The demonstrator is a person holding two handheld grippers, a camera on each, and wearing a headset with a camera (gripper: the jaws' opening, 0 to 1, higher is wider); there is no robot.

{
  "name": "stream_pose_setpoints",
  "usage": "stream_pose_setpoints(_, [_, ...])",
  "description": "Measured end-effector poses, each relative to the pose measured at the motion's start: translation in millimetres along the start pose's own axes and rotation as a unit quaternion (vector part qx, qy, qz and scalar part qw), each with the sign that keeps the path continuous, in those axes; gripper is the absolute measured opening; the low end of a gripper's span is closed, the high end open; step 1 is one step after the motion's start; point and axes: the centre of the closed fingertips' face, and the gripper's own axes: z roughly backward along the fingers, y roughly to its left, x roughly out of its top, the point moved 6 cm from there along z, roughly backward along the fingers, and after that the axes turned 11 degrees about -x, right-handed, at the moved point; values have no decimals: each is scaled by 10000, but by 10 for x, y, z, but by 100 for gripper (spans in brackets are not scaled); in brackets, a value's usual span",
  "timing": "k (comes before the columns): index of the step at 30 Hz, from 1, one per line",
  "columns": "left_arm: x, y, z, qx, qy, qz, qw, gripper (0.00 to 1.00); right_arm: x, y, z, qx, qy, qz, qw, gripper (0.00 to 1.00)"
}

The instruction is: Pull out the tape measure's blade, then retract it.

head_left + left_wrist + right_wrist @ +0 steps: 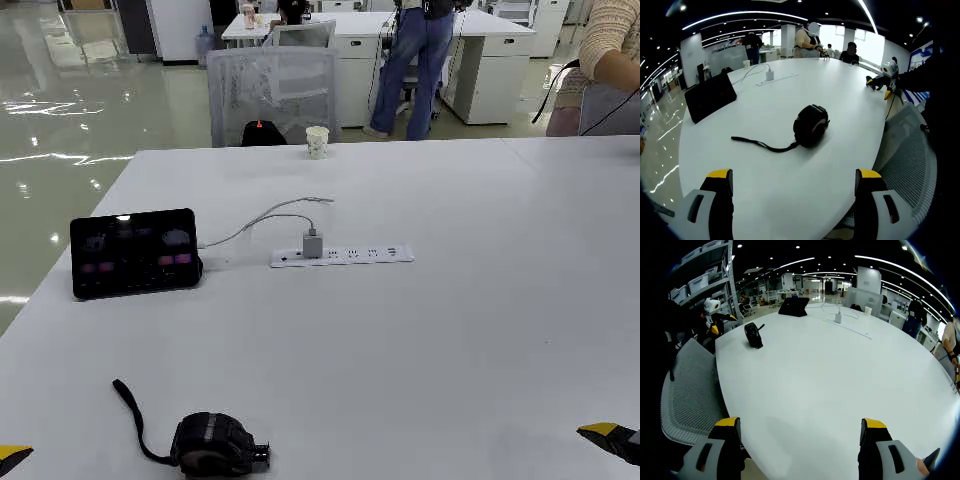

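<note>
Tape measure [215,443] lay near the table's [420,340] front edge, blade undrawn. Left gripper [794,177] and right gripper [800,424] stood wide open, empty. The left should clamp the case squarely before any pull on the blade.

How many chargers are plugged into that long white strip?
1. A white charger sits near the left end of the power strip, cable running toward the tablet. Other sockets look empty.

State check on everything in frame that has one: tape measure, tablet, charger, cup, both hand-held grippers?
Tape measure: blade in, not held.
Tablet: screen lit, propped up.
Charger: plugged into the power strip.
Paper cup: upright.
Left hand-held gripper: open, empty.
Right hand-held gripper: open, empty.
</note>
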Motion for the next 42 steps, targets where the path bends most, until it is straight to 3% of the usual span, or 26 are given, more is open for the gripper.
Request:
stream_pose_setpoints(19, [27, 8, -3, -94, 30, -126, 9999, 99, 9, -14, 3, -24, 29, 123, 9999, 99])
stream_pose_setpoints(26, [95, 43, -33, -256, 123, -327, 9991, 99, 121, -3, -50, -4, -147, 370, 9992, 99])
stream_pose_setpoints(29, [141, 43, -57, -344, 159, -423, 9984, 99, 162, 34, -74, 117, -222, 472, 9986, 99])
stream_pose_setpoints(38, [271, 21, -186, -701, 458, -884, 9926, 99, 277, 84, -176, 416, -436, 905, 9941, 99])
stream_pose_setpoints(42, [353, -7, -246, -845, 516, -1048, 9896, 99, 330, 100, -219, 504, -451, 887, 9938, 99])
